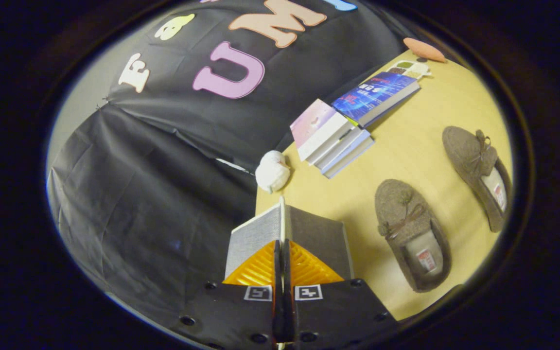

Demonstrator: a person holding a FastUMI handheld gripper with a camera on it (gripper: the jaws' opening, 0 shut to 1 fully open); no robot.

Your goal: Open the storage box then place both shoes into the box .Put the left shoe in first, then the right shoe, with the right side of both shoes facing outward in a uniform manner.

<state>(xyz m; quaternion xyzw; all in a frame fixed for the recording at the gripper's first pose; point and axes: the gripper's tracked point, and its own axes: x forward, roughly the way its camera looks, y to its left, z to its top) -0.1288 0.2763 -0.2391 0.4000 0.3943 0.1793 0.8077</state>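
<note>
While the hand-held gripper (282, 260) pinches the storage box lid (282, 223) edge-on between nearly closed fingers, presumably to swing it open, the storage box (319, 238) sits just ahead. To the right on the desk (406, 146): two shoes, nearer (411, 233), farther (477, 170), unpacked. Beyond: books (343, 131).

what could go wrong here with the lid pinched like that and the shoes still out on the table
1. The gripper is shut on only the thin edge of the box lid, so the raised lid could slip free and drop shut.
2. Both shoes, the near one and the far one, lie on the table off to one side, so the order could get swapped.
3. Swinging the lid further might knock the white ball just beyond it.
</note>
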